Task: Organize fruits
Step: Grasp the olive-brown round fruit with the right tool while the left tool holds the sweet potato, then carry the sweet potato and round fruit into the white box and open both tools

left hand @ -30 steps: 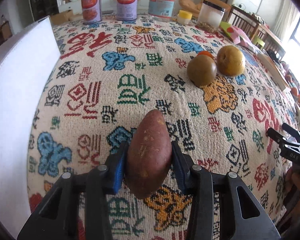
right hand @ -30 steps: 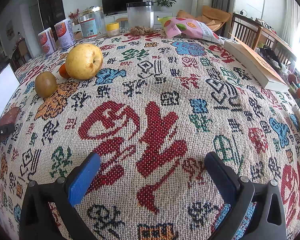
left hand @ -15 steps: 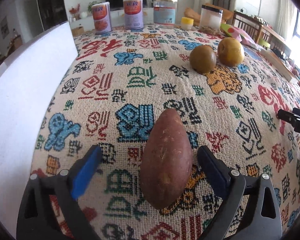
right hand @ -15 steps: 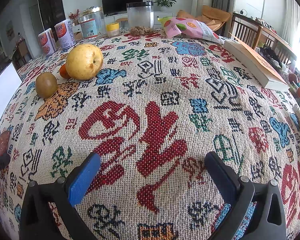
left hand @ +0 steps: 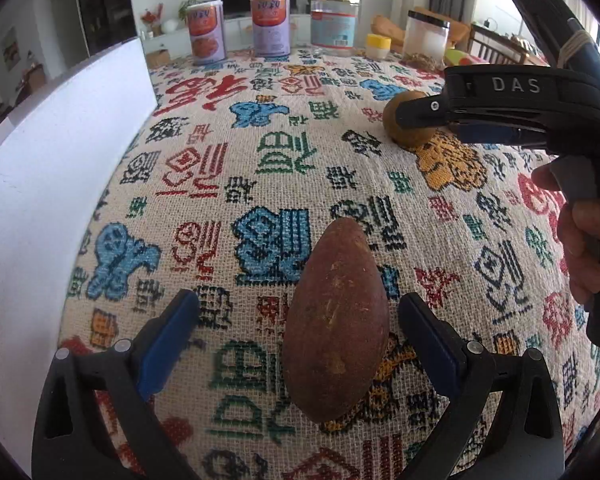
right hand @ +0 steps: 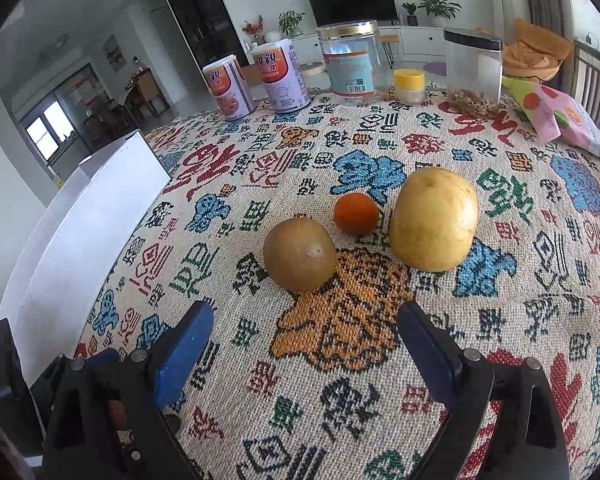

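1. Sweet potato (left hand: 336, 320): lying on my counter's patterned cloth (left hand: 284, 152), lengthwise between the fingers of my left hand-held gripper (left hand: 298, 330). Jaws have just been opening and now stand spread wide, clear of the skin on both sides; released.
2. Kiwi (right hand: 299, 254): beyond the sweet potato, on an orange motif, just ahead of my right hand-held gripper (right hand: 304, 334).
3. Right hand-held gripper: jaws have just been closing, nothing between the pads; released.
4. Small orange (right hand: 356, 214): just behind the kiwi.
5. Pear (right hand: 434, 218): right of the kiwi, upright.
6. White box (left hand: 56, 184): left of the sweet potato, at the counter's edge.
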A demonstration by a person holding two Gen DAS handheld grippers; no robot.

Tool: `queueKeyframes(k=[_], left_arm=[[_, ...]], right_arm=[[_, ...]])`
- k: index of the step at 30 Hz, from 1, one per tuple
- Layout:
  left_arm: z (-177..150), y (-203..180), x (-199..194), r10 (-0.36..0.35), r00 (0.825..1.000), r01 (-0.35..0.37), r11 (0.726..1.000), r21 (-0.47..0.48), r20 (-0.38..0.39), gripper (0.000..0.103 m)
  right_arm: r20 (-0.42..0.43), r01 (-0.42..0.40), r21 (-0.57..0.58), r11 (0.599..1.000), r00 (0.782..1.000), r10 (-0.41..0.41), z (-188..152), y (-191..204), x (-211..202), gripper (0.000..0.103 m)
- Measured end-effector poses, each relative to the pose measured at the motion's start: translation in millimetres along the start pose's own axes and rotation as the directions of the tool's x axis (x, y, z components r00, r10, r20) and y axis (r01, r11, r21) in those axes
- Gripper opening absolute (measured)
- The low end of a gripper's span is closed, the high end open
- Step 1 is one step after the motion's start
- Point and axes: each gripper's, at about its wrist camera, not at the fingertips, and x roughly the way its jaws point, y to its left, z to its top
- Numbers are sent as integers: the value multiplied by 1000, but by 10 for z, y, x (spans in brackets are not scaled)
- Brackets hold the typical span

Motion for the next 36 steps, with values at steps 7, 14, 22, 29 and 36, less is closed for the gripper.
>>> queueKeyframes(k=[7, 14, 22, 29, 36], left_arm=[[2, 1, 0, -2, 1000, 2, 1000, -1, 0, 100], [4, 1, 2, -2, 1000, 2, 1000, -1, 0, 100], [9, -3, 7, 1, 1000, -1, 1000, 1, -1, 101], [7, -1, 15, 0, 1000, 0, 1000, 1, -1, 101], [9, -2, 14, -3, 1000, 3, 1000, -1, -1, 101]], right_arm=[[-39, 55, 42, 998, 998, -54, 195, 93, 450, 49], [-92, -54, 43, 998, 994, 58, -373, -260, -291, 49], [-39, 101, -91, 991, 994, -105, -1269, -496, -957, 49], [33, 138, -42, 990, 990, -136, -1381, -535, -886, 85], [1, 173, -105, 979, 985, -174, -1385, -406, -818, 99]])
